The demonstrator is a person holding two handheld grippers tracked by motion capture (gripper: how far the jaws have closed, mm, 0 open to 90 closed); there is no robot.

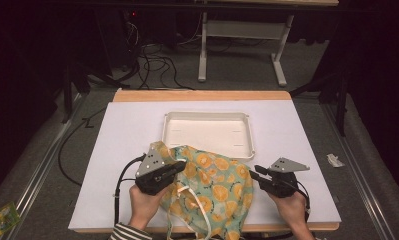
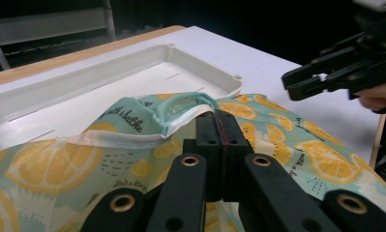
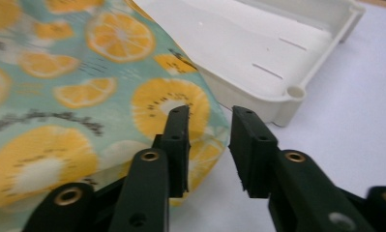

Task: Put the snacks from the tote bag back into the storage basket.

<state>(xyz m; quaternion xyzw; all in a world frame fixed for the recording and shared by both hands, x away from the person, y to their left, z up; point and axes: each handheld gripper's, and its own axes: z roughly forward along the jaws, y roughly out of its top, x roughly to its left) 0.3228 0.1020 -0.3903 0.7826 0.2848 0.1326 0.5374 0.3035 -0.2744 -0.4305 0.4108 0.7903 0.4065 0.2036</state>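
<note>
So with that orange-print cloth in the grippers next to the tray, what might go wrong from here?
Three things, I'd guess. The left gripper pinches only a folded hem of the orange-print cloth, so the thin fabric may slip out if pulled. The right gripper stands open at the cloth's corner and could close on the table instead of fabric. And the cloth already overlaps the white tray, so a tug might drag the tray along.

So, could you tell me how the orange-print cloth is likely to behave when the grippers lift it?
The orange-print cloth lies rumpled and folded, so it will probably sag and drape rather than hold shape. It looks thin, so likely light. The left gripper pinches only its hem, so the rest may hang down.
</note>
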